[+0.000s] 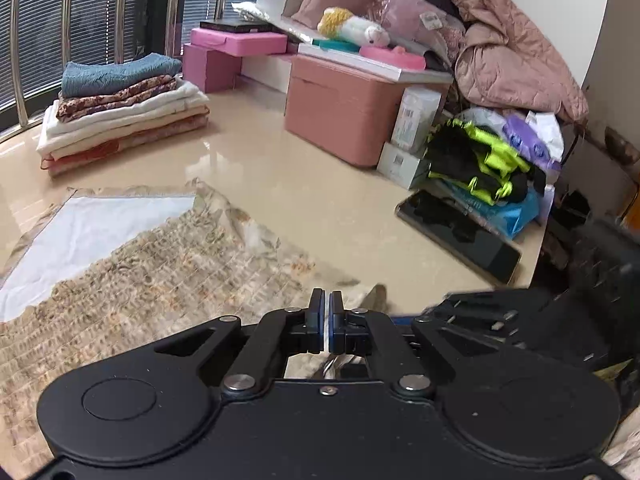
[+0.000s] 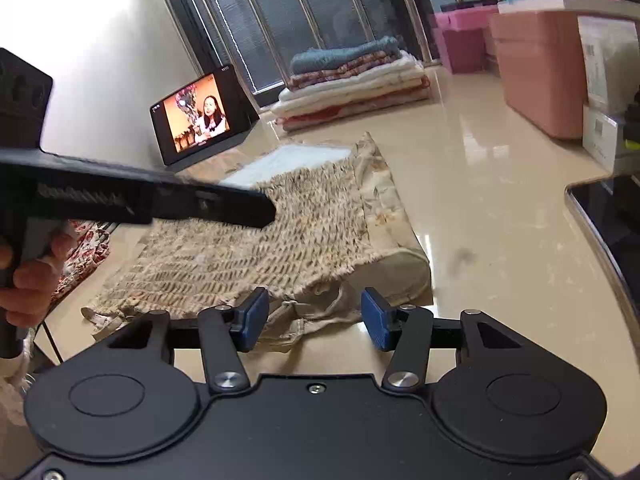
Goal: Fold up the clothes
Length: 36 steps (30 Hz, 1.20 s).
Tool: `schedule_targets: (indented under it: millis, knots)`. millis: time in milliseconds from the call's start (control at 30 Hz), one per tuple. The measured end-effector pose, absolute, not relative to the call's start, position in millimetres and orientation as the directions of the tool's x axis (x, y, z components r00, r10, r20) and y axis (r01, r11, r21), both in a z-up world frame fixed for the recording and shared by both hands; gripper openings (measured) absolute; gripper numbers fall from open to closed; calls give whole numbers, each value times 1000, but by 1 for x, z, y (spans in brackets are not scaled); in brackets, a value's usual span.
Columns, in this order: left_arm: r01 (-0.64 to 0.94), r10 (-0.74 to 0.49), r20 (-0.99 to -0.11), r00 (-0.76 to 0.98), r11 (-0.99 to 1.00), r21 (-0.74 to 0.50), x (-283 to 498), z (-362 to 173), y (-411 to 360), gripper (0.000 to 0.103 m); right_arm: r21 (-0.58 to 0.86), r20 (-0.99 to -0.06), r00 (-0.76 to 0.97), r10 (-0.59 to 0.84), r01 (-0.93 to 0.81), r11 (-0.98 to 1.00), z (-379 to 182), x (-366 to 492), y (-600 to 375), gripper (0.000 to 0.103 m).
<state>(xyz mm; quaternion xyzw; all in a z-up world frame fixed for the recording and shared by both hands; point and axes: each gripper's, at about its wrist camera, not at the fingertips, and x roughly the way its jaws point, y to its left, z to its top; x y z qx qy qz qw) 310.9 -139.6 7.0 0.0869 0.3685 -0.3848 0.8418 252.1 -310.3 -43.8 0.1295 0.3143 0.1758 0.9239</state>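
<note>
The left gripper point(image 1: 327, 322) sits nearest its camera, blue pads pressed together on a thin edge of the garment point(image 1: 168, 276). The right gripper point(image 2: 316, 320) stands spread, nothing pinched; a loose strap and hem of the garment point(image 2: 272, 252) lie just beyond its pads point(image 2: 256, 314). The garment, beige and smocked with a white lining showing at its far end, lies flat on the glossy table point(image 2: 500, 208). A stack point(image 1: 120, 112) of folded clothes rests farther back by the window. A tablet point(image 2: 196, 116) leans against the wall, and a hand point(image 2: 28, 280) grips the left gripper's handle.
</note>
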Motion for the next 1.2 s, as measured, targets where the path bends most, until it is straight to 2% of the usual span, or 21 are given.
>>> schedule_targets:
  millis: [133,200,267,467,567,633,733,833,900,967,1000,1200]
  knots:
    - [778,-545,-747,381,625,-60,305,0,-152,8,274,-529,738,420,-320,907,-37,235,-300,53]
    - [800,-524,-763,379,600,-15,303,-5,-161,32,245,-549,727,413,-332,911,-40,229,-295,53]
    - [815,-510,-768,386,579,26,301,-10,-170,38,230,-560,723,404,-332,915,-43,225,-292,53]
    - [806,-440,-784,437,579,125,307,-27,-188,35,227,-566,723,397,-327,917,-47,219,-291,53]
    - [807,-426,-794,434,577,131,308,-31,-189,12,225,-556,726,406,-338,914,-47,218,-291,53]
    - [789,-432,-785,444,604,113,310,-29,-186,8,223,-549,727,412,-348,911,-48,219,-289,49]
    - [760,-488,-757,435,650,17,316,-16,-175,7,221,-525,736,426,-365,904,-49,223,-285,35]
    - [736,-502,-747,435,676,-25,324,-9,-167,7,207,-506,746,433,-383,900,-48,230,-279,29]
    - [730,-510,-744,431,682,-45,326,-6,-163,7,196,-500,749,435,-392,899,-47,235,-276,14]
    - [732,-519,-739,428,679,-54,324,-4,-161,7,198,-505,745,436,-392,898,-48,241,-274,5]
    - [735,-525,-737,427,676,-56,323,-3,-161,7,206,-508,743,436,-387,899,-49,245,-275,2]
    - [741,-554,-722,415,666,-85,321,3,-165,7,254,-528,745,408,-320,913,-54,270,-279,1]
